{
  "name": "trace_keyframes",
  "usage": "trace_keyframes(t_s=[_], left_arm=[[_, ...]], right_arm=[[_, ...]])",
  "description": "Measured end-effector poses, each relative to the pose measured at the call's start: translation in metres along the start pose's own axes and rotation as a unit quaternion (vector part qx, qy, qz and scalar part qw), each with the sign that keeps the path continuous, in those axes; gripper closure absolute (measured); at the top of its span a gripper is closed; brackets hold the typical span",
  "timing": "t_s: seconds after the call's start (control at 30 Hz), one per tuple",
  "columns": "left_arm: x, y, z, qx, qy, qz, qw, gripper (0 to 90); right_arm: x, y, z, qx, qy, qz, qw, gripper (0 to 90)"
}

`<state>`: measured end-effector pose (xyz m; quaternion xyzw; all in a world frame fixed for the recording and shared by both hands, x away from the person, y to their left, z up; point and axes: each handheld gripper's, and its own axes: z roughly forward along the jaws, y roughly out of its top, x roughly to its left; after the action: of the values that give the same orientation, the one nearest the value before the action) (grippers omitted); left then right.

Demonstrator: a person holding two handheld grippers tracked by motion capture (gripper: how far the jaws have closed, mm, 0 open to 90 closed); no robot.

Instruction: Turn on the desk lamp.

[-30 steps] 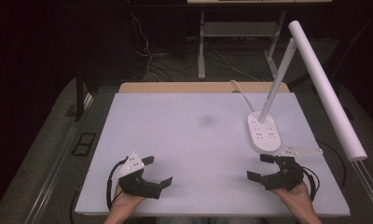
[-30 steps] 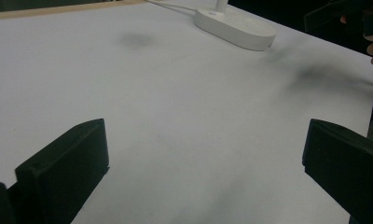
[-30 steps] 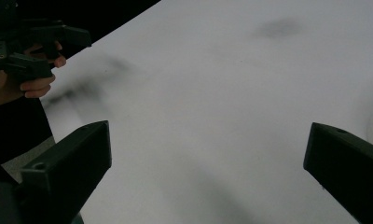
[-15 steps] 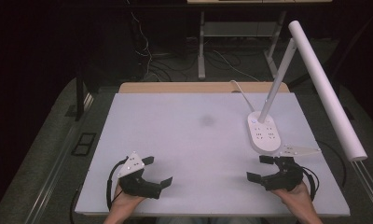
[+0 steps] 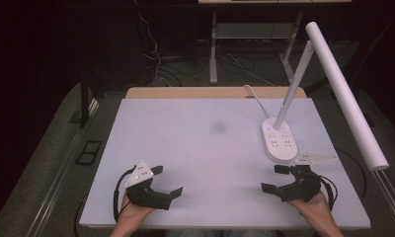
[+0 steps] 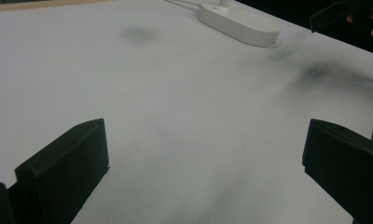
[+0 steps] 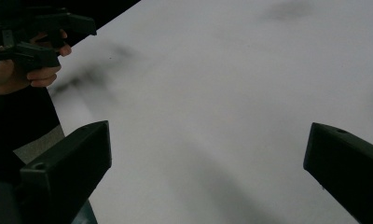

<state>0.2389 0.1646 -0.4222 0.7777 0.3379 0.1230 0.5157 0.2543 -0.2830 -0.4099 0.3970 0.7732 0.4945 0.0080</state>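
Observation:
My left gripper (image 5: 167,180) rests low over the front left of the white table (image 5: 205,148), jaws wide apart with nothing between them. In the left gripper view its own gripper (image 6: 205,154) frames bare tabletop. At the front right, my right gripper (image 5: 276,178) is also open and empty, pointing left. The right gripper view shows its gripper (image 7: 208,158) over bare table, with the other hand and left gripper (image 7: 44,35) farther off at upper left.
A white desk lamp stands at the right: its oval base (image 5: 279,140) with buttons lies just beyond the right gripper, and its long tube head (image 5: 346,94) slants overhead. The lamp base (image 6: 238,23) appears far off in the left gripper view. A faint dark smudge (image 5: 218,127) marks mid-table.

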Motion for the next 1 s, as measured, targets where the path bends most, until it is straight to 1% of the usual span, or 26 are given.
trace_keyframes(t_s=[0.1, 0.27, 0.57, 0.7, 0.83, 1.0], left_arm=[[0.000, 0.000, 0.001, 0.001, 0.001, 0.002, 1.0000, 0.0], [0.000, 0.000, 0.001, 0.001, 0.002, 0.000, 1.0000, 0.0], [-0.001, 0.000, 0.001, 0.000, 0.003, 0.000, 1.0000, 0.0], [-0.001, 0.000, 0.001, 0.000, 0.004, 0.000, 1.0000, 0.0], [-0.001, -0.001, 0.001, 0.002, 0.003, 0.000, 1.0000, 0.0], [-0.001, -0.001, 0.002, 0.004, 0.001, 0.000, 1.0000, 0.0]], right_arm=[[0.000, 0.001, 0.000, 0.004, 0.004, -0.005, 1.0000, 0.3], [-0.001, 0.003, -0.003, 0.010, 0.005, -0.004, 0.9999, 0.3], [-0.007, 0.011, -0.012, 0.013, 0.007, 0.004, 0.9999, 0.3], [-0.010, 0.015, -0.017, 0.019, 0.004, 0.005, 0.9998, 0.3], [-0.012, 0.017, -0.020, 0.019, 0.003, 0.004, 0.9998, 0.3], [-0.016, 0.022, -0.024, 0.029, 0.002, 0.002, 0.9996, 0.3]])
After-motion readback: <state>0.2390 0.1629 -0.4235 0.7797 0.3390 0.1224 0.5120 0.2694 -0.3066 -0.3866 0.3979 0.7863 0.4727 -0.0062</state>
